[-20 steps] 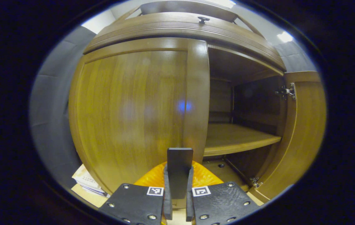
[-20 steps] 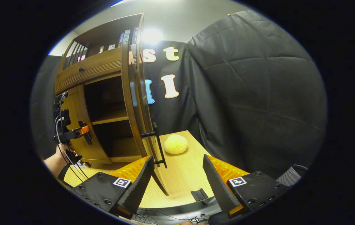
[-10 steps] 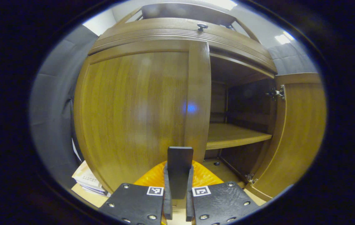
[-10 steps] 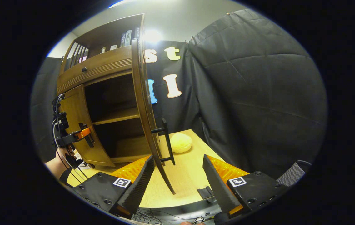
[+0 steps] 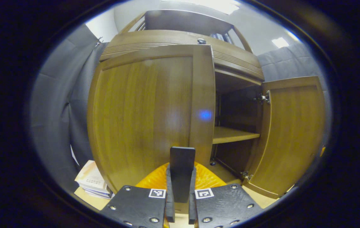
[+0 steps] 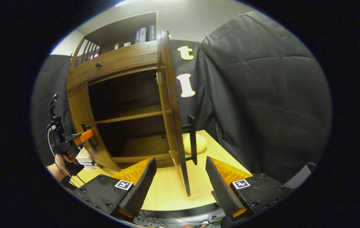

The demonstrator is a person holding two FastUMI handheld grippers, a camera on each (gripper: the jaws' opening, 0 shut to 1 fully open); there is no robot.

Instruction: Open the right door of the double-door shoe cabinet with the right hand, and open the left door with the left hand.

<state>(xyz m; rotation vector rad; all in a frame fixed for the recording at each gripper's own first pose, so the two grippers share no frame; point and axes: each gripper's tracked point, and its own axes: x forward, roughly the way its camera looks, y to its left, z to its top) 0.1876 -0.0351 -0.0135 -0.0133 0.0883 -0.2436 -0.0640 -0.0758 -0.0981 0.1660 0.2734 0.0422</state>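
- Nearest, the right gripper (image 6: pixel 180 180) hangs with its fingers spread wide, holding nothing; the edge of the right door (image 6: pixel 173 120) stands between them, untouched.
- The left gripper (image 5: pixel 180 190) has its fingers pinched on the left door's handle (image 5: pixel 182 172), a dark upright bar.
- The left door (image 5: pixel 148 114) looks like rigid, fairly heavy wood on hinges; I'd pull by that bar, in an arc.
- Beyond, on the worktop (image 6: pixel 167 193), the shoe cabinet (image 6: pixel 116 68) shows a bare shelf (image 6: pixel 132 114).

Black screwed tongs (image 6: pixel 180 186) bodies, square markers, orange ribbing.
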